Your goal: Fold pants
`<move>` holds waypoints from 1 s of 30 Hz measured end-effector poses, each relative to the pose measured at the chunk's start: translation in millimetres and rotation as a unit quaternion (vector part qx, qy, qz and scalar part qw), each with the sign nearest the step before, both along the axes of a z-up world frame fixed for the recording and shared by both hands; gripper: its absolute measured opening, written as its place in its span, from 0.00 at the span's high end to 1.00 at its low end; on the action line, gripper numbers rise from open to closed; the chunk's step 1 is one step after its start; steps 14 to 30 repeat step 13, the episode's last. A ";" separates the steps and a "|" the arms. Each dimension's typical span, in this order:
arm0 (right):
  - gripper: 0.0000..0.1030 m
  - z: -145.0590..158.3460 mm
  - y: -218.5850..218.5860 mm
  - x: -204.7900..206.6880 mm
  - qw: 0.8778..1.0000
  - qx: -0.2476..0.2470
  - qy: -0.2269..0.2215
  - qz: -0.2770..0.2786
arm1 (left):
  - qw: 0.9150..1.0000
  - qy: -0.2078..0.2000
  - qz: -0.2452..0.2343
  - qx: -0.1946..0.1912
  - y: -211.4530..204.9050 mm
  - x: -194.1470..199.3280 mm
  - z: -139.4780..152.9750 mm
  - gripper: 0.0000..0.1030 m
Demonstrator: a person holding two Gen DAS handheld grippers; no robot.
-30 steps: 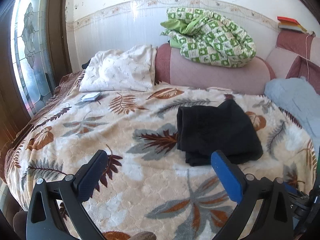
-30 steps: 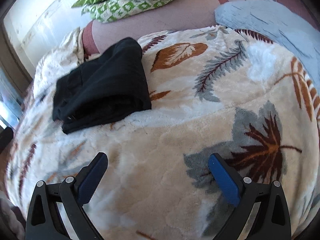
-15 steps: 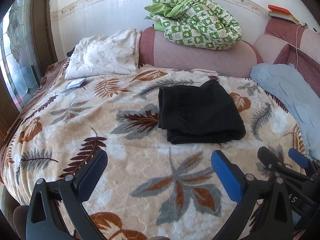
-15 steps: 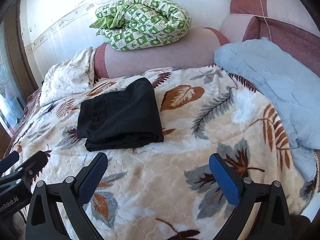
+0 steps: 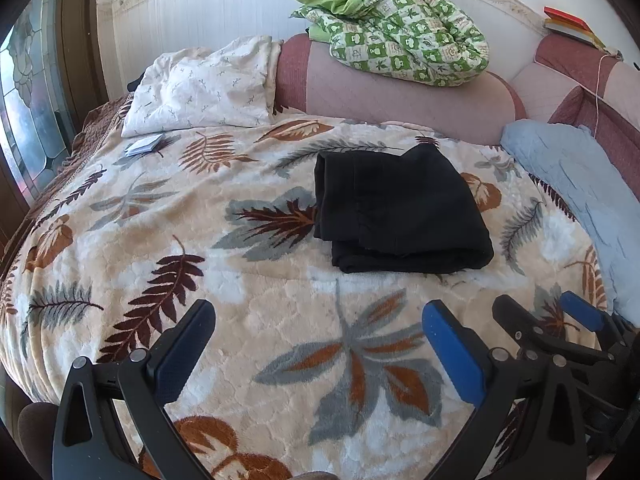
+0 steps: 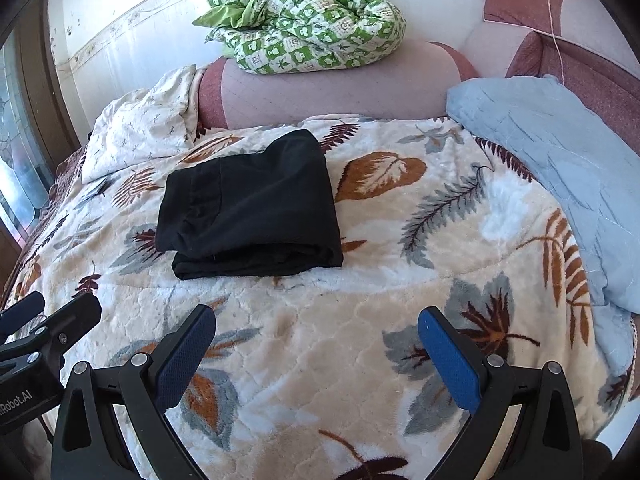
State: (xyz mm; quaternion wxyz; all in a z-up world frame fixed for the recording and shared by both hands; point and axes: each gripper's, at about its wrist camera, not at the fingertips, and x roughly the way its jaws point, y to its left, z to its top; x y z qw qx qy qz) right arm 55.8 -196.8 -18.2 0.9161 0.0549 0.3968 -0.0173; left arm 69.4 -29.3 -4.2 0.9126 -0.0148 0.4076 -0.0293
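Above blanket [image 5: 280, 320], both tools spread, level

Bright window daylight, sharp focus, fisheye-warped edges.

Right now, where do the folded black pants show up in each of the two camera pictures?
Left wrist view: the black pants lie right of centre, on the leaf-print blanket, beyond the open left tool.
Right wrist view: the black pants lie left of centre, beyond the open right tool.
Shared landmark: the green checked quilt bundled on the pink headboard behind the pants.
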 end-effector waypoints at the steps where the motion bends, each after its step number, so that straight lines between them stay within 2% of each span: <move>1: 0.00 0.4 2.3 2.0 1.000 -0.003 0.002 0.005 | 1.000 0.000 0.002 -0.002 0.7 -0.1 0.2 0.00; 5: 0.00 3.1 9.3 4.5 1.000 -0.014 -0.003 0.009 | 1.000 0.000 0.005 -0.004 3.4 0.6 0.2 0.00; 30: 0.00 -5.5 11.2 2.1 1.000 -0.008 0.010 0.005 | 1.000 0.009 0.001 -0.012 6.1 0.1 -2.8 0.00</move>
